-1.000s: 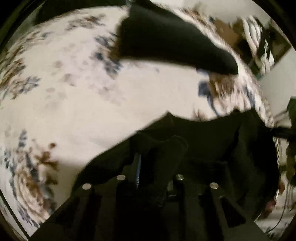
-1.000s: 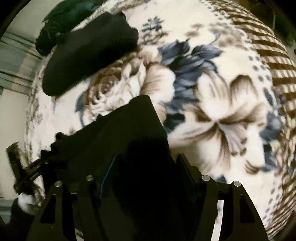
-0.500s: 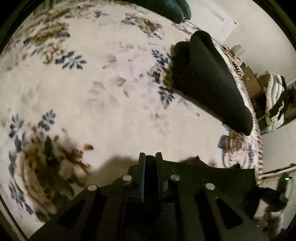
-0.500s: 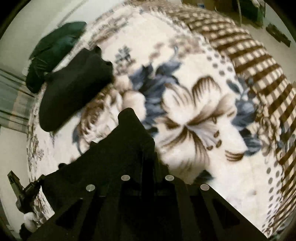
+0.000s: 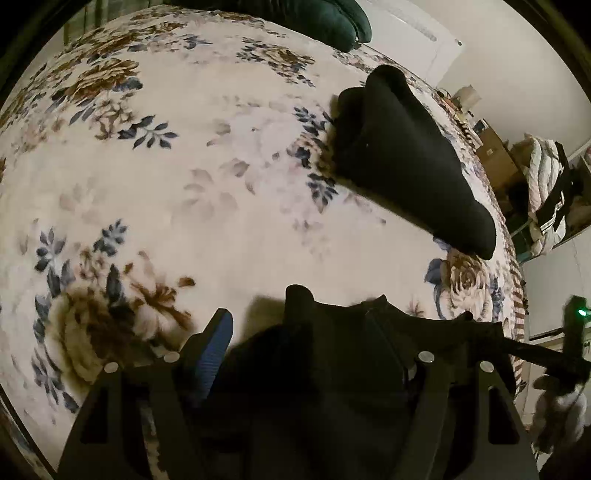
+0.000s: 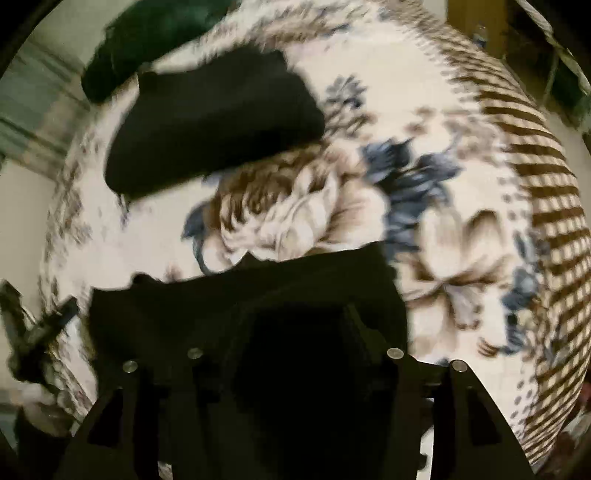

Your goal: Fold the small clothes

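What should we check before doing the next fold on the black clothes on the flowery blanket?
1. Left gripper let go: ok. Its jaws are opening, and the blue pad stands clear of the cloth.
2. Right gripper let go: cannot tell. Its jaws are opening, but dark cloth and blur hide the fingertips.
3. Black garment lying flat under the grippers: cannot tell, too dark.
4. Folded black pile out of the way: ok, it sits apart, farther up the blanket.
5. Free blanket space beside the garment: ok.
6. Dark green bundle clear of the work: ok, at the far edge.
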`<move>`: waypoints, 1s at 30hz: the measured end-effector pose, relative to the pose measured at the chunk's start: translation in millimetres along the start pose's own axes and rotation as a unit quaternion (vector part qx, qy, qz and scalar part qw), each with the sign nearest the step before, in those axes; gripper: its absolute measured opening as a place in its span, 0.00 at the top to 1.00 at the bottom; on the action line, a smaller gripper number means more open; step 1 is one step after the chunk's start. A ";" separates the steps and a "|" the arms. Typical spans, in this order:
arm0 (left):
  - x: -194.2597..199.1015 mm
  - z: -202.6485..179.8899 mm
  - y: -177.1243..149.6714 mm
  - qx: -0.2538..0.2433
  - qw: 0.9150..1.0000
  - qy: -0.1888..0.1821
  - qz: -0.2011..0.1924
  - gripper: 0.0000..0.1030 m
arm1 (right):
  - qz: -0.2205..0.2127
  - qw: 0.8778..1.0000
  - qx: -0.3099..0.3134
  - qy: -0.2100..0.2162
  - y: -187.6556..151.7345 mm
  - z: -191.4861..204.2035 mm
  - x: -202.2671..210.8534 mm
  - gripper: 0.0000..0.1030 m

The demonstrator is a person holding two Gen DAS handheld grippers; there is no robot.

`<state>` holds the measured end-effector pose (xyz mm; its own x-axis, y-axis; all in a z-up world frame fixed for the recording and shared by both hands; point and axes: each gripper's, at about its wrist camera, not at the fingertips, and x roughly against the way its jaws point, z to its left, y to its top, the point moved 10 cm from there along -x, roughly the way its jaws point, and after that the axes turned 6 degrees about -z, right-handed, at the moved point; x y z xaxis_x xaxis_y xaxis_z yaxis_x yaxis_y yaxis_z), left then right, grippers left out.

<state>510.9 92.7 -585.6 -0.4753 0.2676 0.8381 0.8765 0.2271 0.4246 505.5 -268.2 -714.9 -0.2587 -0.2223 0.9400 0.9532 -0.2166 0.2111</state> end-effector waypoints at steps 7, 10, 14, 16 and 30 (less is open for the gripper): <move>0.5 -2.0 -3.9 -0.013 1.000 0.012 -0.002 0.30 | 0.011 0.994 0.061 -0.091 -16.5 2.8 -56.3 0.92; 1.9 -0.7 -5.4 -0.017 1.000 0.013 -0.004 0.30 | -0.032 0.996 0.032 -0.074 -14.4 1.1 -34.8 0.94; 0.7 1.9 -5.8 -0.008 1.000 0.009 -0.005 0.30 | -0.108 0.992 0.013 -0.059 -2.5 2.5 13.0 0.95; -1.3 1.9 -5.1 -0.004 1.000 0.005 -0.004 0.30 | -0.138 0.989 -0.003 -0.053 5.3 0.1 30.9 0.95; -58.0 -16.2 -19.2 -0.079 0.996 0.009 0.046 0.83 | -0.086 0.984 -0.157 0.016 3.4 -80.1 38.5 0.36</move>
<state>522.8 57.6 -636.8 -0.3927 0.2635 0.8811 0.9179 0.0523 0.3934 486.3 -353.6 -699.4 -0.4222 -0.1860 0.8872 0.8009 -0.5351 0.2689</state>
